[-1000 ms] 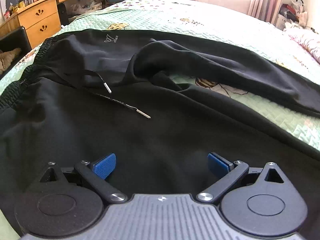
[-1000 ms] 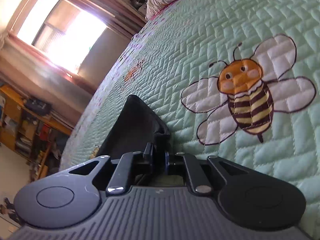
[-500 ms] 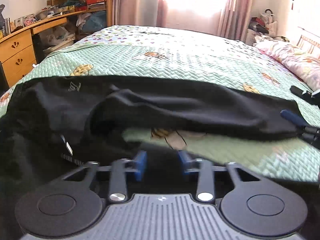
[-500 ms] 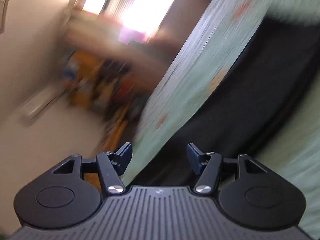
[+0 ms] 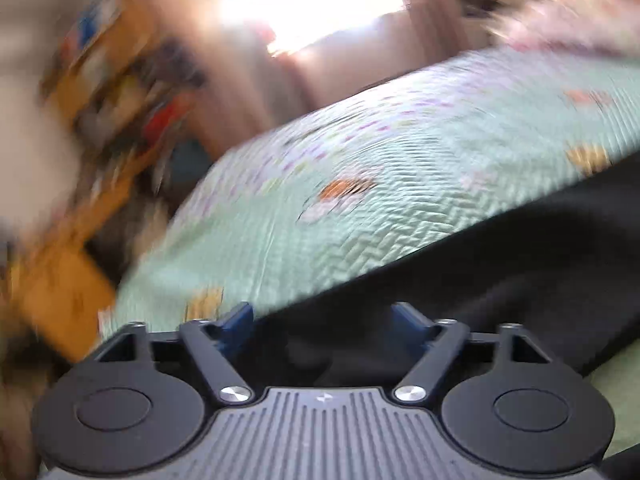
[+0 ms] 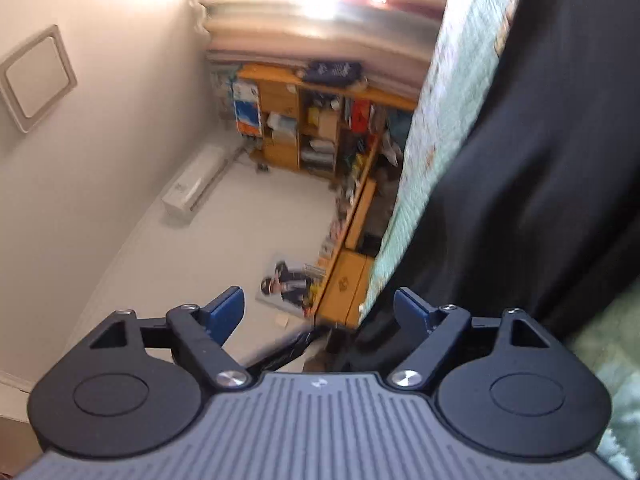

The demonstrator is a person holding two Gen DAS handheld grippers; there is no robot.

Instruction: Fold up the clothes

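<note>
We see black trousers [image 5: 500, 272] lower right on the quilt [image 5: 360, 208] — loosely doubled, folding unfinished. Left gripper [image 5: 322, 322] and right gripper [image 6: 318, 308] both opening wide — gripping nothing.

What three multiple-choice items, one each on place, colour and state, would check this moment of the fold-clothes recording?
1. Where does the black garment lie?
A. On the green quilted bedspread
B. On the wooden shelf
C. On the floor

2. What colour are the pads of the right claw?
A. Red
B. Blue
C. White

3. How do the jaws of the left claw stand?
A. Clamped on a drawstring
B. Shut with nothing between
C. Apart, pressing on nothing

Key: 1 A, the dark cloth spreads across the quilt in both views. 2 B, both pads show blue ahead of the black links. 3 C, the jaws are opening, with a wide gap and black cloth beyond them, not pinched.
</note>
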